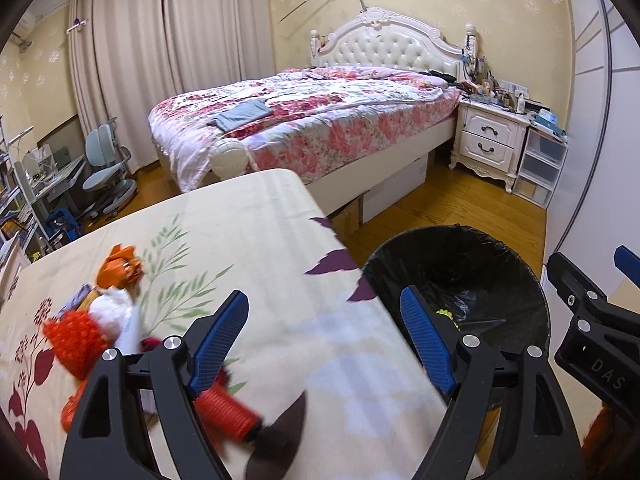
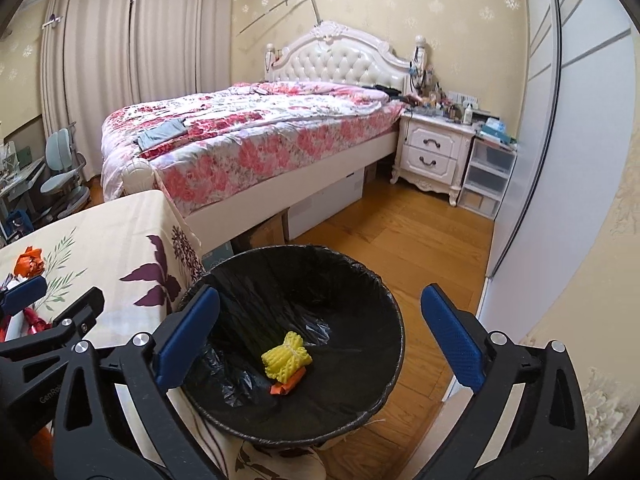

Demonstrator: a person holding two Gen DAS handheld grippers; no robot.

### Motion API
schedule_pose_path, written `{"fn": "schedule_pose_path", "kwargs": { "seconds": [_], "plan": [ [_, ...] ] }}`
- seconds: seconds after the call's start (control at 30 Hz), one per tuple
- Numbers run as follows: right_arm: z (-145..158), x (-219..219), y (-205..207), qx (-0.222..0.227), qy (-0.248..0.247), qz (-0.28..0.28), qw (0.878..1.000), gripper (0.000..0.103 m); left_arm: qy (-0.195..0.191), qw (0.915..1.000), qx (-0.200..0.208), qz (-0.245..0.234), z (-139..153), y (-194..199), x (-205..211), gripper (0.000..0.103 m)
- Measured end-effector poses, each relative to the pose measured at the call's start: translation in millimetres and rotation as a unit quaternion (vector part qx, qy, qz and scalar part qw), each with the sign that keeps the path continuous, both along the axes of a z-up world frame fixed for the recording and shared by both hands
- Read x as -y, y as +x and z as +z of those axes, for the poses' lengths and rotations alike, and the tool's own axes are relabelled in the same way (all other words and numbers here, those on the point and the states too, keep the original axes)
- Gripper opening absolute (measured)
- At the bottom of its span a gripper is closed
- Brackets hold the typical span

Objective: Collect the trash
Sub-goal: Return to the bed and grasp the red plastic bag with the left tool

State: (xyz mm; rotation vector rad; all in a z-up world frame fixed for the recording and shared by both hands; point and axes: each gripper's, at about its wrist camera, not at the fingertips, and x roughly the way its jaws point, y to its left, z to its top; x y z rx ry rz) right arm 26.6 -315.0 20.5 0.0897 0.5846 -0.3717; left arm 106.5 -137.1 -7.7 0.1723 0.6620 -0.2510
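Observation:
A black-lined trash bin stands on the floor beside the cloth-covered table; it also shows in the left wrist view. Inside it lie a yellow foam net and an orange scrap. Trash sits on the table's left: an orange wrapper, white crumpled paper, red foam net and a red ribbed piece. My left gripper is open and empty above the table edge. My right gripper is open and empty over the bin.
A bed with a floral quilt stands behind the table. A white nightstand and plastic drawers are at the right. A wardrobe door lines the right side. Desk chair at far left. Wooden floor lies between.

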Motion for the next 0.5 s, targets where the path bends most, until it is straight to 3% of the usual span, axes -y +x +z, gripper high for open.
{"fn": "schedule_pose_path", "kwargs": {
  "seconds": [0.13,0.5],
  "plan": [
    [4,-23,-8,-0.001,-0.011,0.023,1.0,0.098,0.0,0.9999,0.008,0.012,5,-14,-23,0.079],
    [0,-84,-12,-0.018,0.015,0.091,0.996,0.098,0.016,0.9966,0.016,0.08,-1,-47,-105,0.081]
  ]
}}
